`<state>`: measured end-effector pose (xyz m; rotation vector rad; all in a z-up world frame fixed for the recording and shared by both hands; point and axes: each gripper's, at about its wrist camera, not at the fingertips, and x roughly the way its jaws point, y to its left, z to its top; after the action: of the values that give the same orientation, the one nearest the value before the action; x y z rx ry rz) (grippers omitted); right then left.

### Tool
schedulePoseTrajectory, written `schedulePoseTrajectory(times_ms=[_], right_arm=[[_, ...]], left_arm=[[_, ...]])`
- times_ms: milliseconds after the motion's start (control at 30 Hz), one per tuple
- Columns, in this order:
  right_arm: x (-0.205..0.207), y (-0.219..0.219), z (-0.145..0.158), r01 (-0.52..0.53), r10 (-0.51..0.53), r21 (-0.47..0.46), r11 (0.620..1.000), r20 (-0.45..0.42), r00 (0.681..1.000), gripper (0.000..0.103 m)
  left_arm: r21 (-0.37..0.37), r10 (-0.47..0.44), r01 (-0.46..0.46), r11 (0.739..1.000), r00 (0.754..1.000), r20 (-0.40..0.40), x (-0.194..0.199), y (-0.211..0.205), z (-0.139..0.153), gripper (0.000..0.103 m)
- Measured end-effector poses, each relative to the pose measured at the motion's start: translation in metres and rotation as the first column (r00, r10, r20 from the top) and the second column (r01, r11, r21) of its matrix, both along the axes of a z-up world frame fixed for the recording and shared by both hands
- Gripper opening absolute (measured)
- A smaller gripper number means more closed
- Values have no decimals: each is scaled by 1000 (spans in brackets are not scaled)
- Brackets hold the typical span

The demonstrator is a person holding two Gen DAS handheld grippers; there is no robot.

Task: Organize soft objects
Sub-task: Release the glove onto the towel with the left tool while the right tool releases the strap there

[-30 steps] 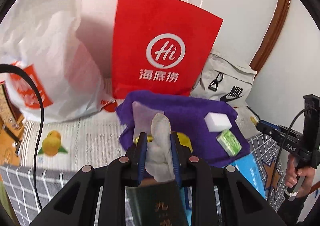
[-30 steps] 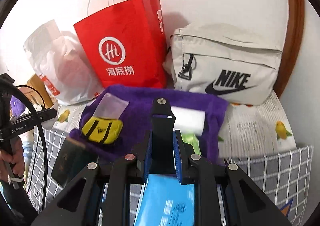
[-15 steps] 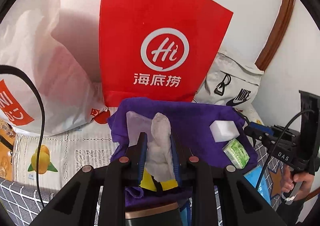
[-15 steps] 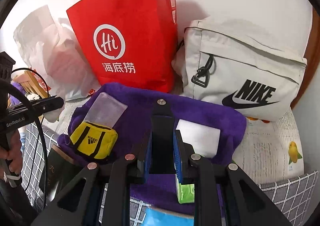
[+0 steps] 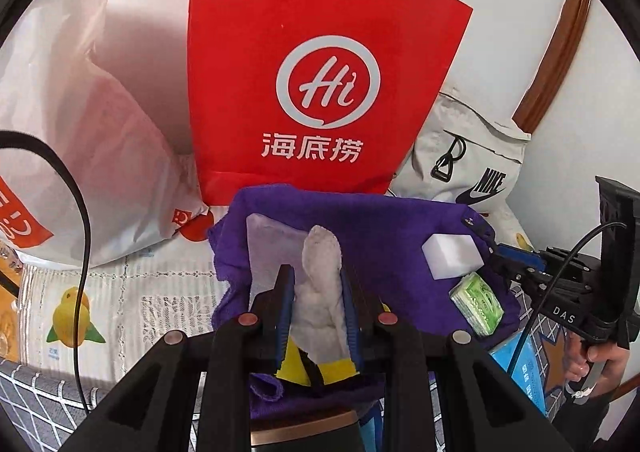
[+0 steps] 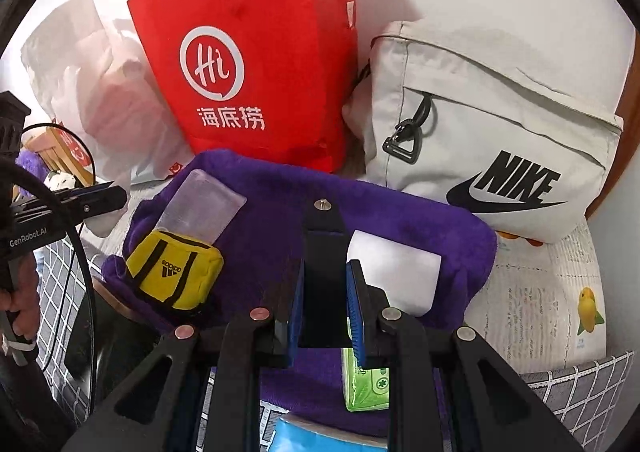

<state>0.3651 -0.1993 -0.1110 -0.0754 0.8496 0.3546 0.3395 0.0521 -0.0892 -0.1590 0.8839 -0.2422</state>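
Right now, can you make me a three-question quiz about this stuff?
1. Where does the white block lie?
A. on the purple towel
B. inside the red bag
C. on the Nike bag

2. What colour is the small Adidas pouch?
A. green
B. yellow
C. red

3. What is the left gripper doing?
A. hanging open
B. gripping a cable
C. holding a white cloth

Answers: 1 A, it rests on purple fabric. 2 B, yellow with black stripes. 3 C, the cloth sits between both fingers.
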Motion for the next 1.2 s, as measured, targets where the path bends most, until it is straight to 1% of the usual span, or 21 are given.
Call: schedulePoseTrajectory(times_ms=[400,633,733,800,900,1200], right_arm=[[9,9,-24,-24,22,-13,1000,-78,997,21],[12,19,-37,-50,46,-33,998,-130,990,21],[13,20,-40,-60,57,-17,998,-154,986,21],[14,21,-43,-61,54,-35,998,-161,985,21],[17,20,-47,-60,53,-32,998,-181,982,21],[19,19,-47,-60,53,-34,998,-184,981,22]], left_arm=[[2,-6,7,1000,1000,-23,6,-2,-9,22],[11,-22,22,1000,999,-44,10,-10,-17,23],[11,-26,27,1000,998,-53,12,-11,-20,23],[11,-24,25,1000,998,-62,13,-12,-23,23],[13,-27,28,1000,997,-70,15,-14,-26,23],[16,-23,24,1000,996,-87,19,-14,-33,23]])
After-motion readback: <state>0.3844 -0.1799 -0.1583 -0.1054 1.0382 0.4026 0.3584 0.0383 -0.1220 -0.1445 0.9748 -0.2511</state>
